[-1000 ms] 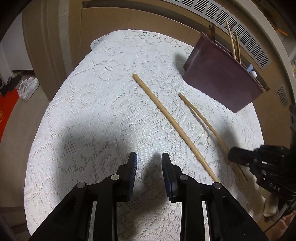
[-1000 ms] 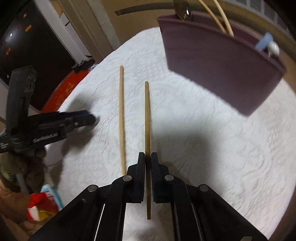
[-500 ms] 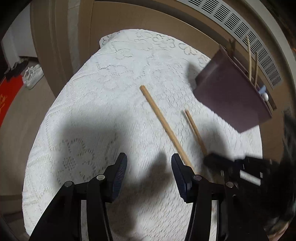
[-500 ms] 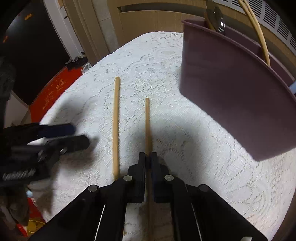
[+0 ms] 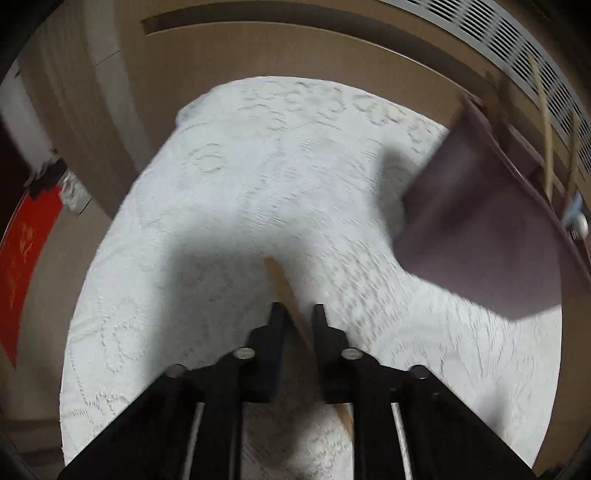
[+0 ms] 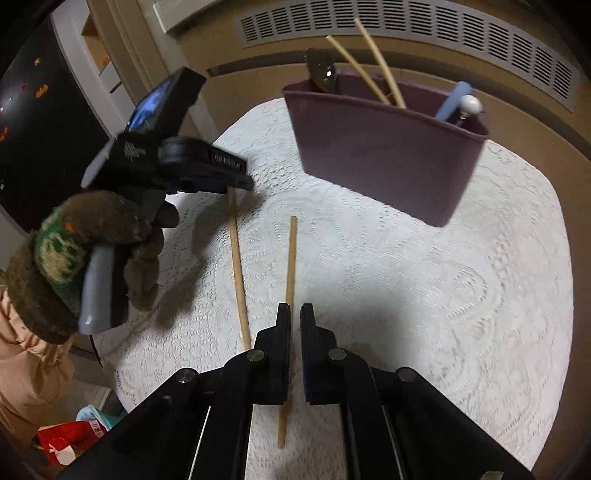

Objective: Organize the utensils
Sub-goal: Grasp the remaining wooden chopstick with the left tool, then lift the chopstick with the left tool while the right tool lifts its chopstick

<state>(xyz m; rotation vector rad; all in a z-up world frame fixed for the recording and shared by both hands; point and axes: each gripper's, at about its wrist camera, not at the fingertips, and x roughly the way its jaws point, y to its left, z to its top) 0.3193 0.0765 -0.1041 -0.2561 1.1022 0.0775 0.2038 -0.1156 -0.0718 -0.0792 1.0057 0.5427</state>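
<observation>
Two wooden chopsticks are on the white lace tablecloth (image 6: 443,295). My left gripper (image 5: 299,310) straddles one chopstick (image 5: 282,284), which crosses slantwise between its jaws. The jaws are closing, and a gap still shows beside the stick. In the right wrist view that chopstick (image 6: 236,266) lies flat, its far end under the left gripper (image 6: 243,181). My right gripper (image 6: 295,310) is shut on the other chopstick (image 6: 291,258), whose tail sticks out below the fingers. A maroon utensil holder (image 6: 388,155) (image 5: 480,229) stands at the table's far side, holding chopsticks, a spoon and a blue-handled utensil.
A gloved hand (image 6: 110,236) holds the left gripper at the table's left edge. A wood-panelled wall with a vent grille (image 6: 406,33) runs behind the table. A red mat (image 5: 22,258) lies on the floor at left, and red packaging (image 6: 70,439) sits below the table edge.
The left gripper slid right over the nearer chopstick, widened, then narrowed around it. The right gripper kept its chopstick and drew back, so the holder looks farther away.
</observation>
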